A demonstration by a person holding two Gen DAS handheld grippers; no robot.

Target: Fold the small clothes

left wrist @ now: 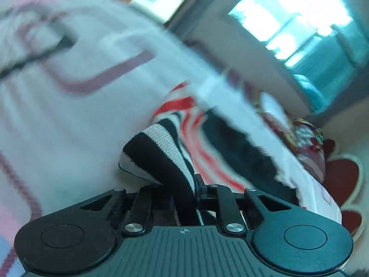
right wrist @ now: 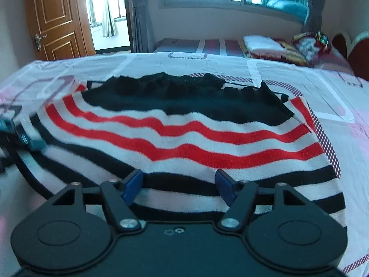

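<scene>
A small knitted garment (right wrist: 184,136) with red, white and black stripes and a black top part lies spread on the bed. My right gripper (right wrist: 178,184) is open, its blue fingertips (right wrist: 133,182) low over the garment's near black-and-white stripes, gripping nothing. My left gripper (left wrist: 191,191) is shut on a striped black-and-white fold of the garment (left wrist: 159,152) and holds it lifted; this view is tilted and motion-blurred. The left gripper also shows as a blurred teal shape at the left edge of the right wrist view (right wrist: 25,136).
The bed sheet (right wrist: 288,73) is white with pink and purple line patterns. A folded pile of bedding and a patterned pillow (right wrist: 306,43) lie at the far right. A wooden door (right wrist: 55,18) and windows with curtains stand beyond the bed.
</scene>
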